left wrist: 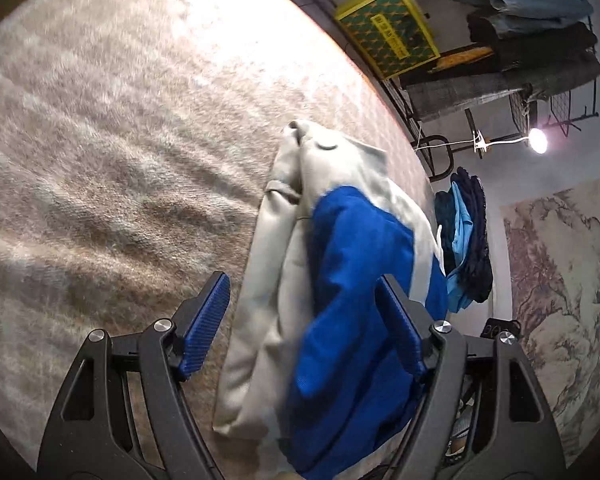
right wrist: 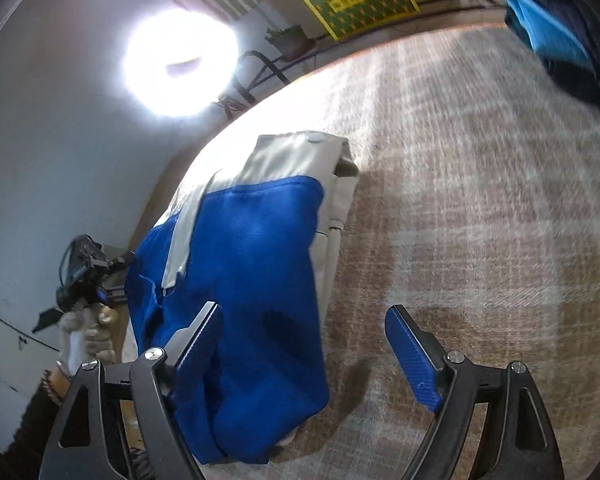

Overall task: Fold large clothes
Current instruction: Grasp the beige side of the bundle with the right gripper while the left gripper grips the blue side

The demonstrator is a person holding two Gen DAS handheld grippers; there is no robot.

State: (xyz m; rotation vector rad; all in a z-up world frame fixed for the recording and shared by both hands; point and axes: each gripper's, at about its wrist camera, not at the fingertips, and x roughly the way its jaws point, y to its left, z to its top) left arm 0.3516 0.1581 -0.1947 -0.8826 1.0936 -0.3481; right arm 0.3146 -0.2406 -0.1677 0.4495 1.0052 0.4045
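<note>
A beige and blue garment (left wrist: pixel 332 280) lies folded in a long bundle on the plaid-covered table (left wrist: pixel 120 140), near its edge. In the left wrist view my left gripper (left wrist: pixel 304 316) is open, its blue pads either side of the bundle's near end. The garment also shows in the right wrist view (right wrist: pixel 252 260), blue panel on top and beige waistband with a button at the far end. My right gripper (right wrist: pixel 304 344) is open above the bundle's near end; its left finger (right wrist: pixel 198 340) overlaps the blue cloth and its right finger (right wrist: pixel 412 356) is over the table cover (right wrist: pixel 480 220). The left gripper (right wrist: pixel 84 276) appears at the left edge, its jaws hidden.
A pile of blue and dark clothes (left wrist: pixel 466 240) lies at the table edge; it also shows in the right wrist view (right wrist: pixel 556 28). A rack with hanging clothes (left wrist: pixel 532 40), a yellow-green box (left wrist: pixel 388 28) and a bright lamp (right wrist: pixel 180 64) stand beyond the table.
</note>
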